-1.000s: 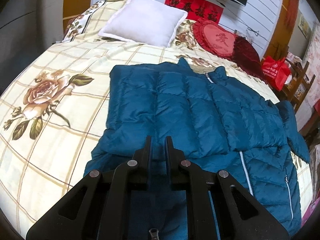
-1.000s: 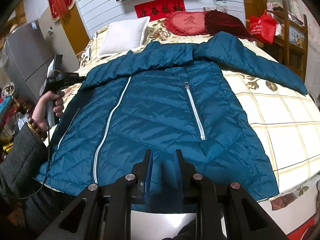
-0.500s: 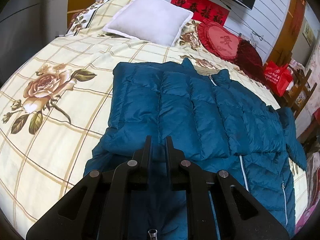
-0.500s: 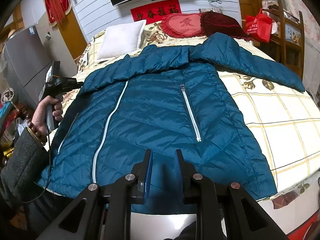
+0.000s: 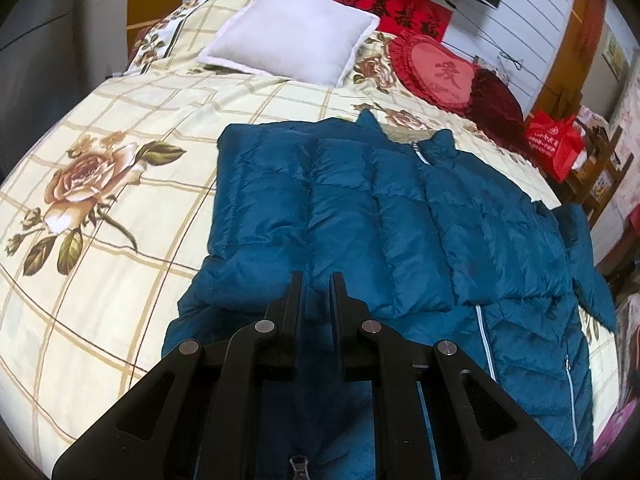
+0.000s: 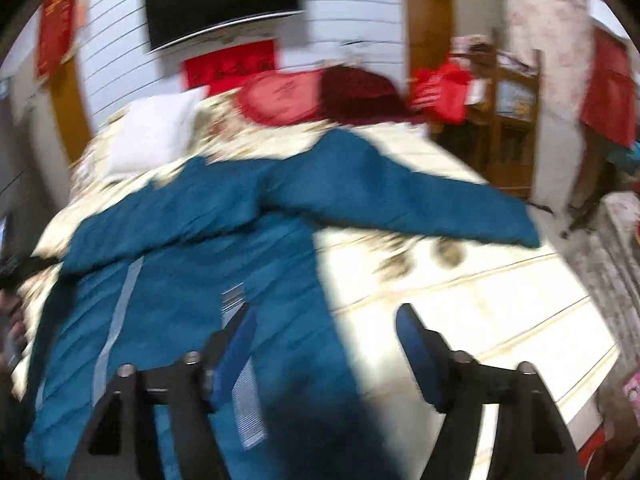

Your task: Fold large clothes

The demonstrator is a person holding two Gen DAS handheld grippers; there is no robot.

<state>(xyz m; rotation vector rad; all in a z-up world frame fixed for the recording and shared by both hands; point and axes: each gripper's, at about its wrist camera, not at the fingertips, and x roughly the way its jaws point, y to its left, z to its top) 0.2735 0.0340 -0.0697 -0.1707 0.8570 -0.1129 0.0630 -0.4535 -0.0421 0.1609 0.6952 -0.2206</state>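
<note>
A large teal puffer jacket (image 5: pixel 400 216) lies face up on the bed, zippers showing. One sleeve (image 5: pixel 320 208) is folded across its chest. The other sleeve (image 6: pixel 420 204) stretches out to the right over the bedspread. My left gripper (image 5: pixel 316 280) hovers over the folded sleeve's near edge, jaws nearly closed with a narrow empty gap. My right gripper (image 6: pixel 324 320) is wide open and empty above the jacket's right side; that view is motion-blurred.
The bed (image 5: pixel 120 184) has a cream floral checked cover. A white pillow (image 5: pixel 296 28) and red heart cushions (image 5: pixel 436 68) lie at the head. A red bag (image 5: pixel 556 144) and wooden chair (image 6: pixel 508 120) stand right of the bed. A TV (image 6: pixel 224 0) hangs on the wall.
My right gripper has opened wide and swung quickly up and to the right, blurring its view. My left gripper has drifted slightly and stays nearly closed.
</note>
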